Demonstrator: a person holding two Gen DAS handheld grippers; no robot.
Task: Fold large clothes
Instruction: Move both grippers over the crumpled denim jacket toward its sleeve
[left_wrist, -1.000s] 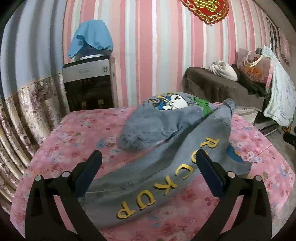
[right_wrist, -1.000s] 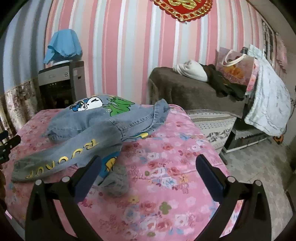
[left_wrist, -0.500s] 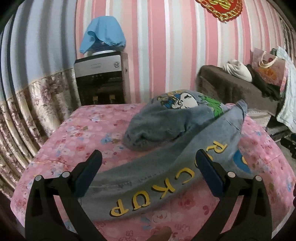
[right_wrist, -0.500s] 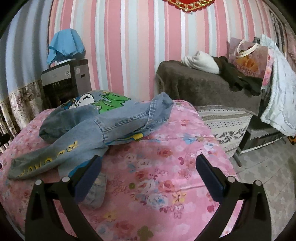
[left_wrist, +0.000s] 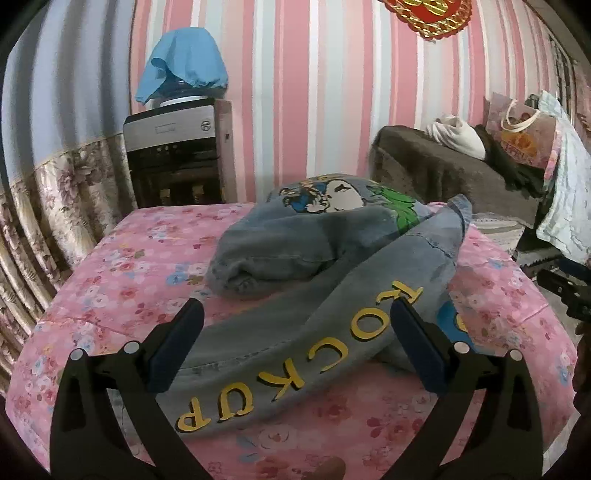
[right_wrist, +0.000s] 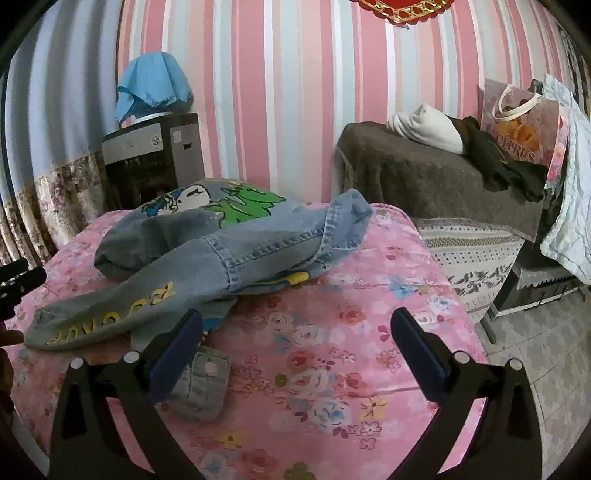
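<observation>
Denim jacket (left_wrist: 332, 258) bunched on pink floral bed (left_wrist: 122, 280), both jaws wide open.
Left gripper (left_wrist: 295, 343) frames lettered sleeve (left_wrist: 295, 369); right gripper (right_wrist: 295, 343) has cuff (right_wrist: 201, 380) at its left finger.

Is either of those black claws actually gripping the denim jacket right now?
No: in both wrist views the left gripper and right gripper stand wide open above the denim jacket, clamping no cloth.
</observation>
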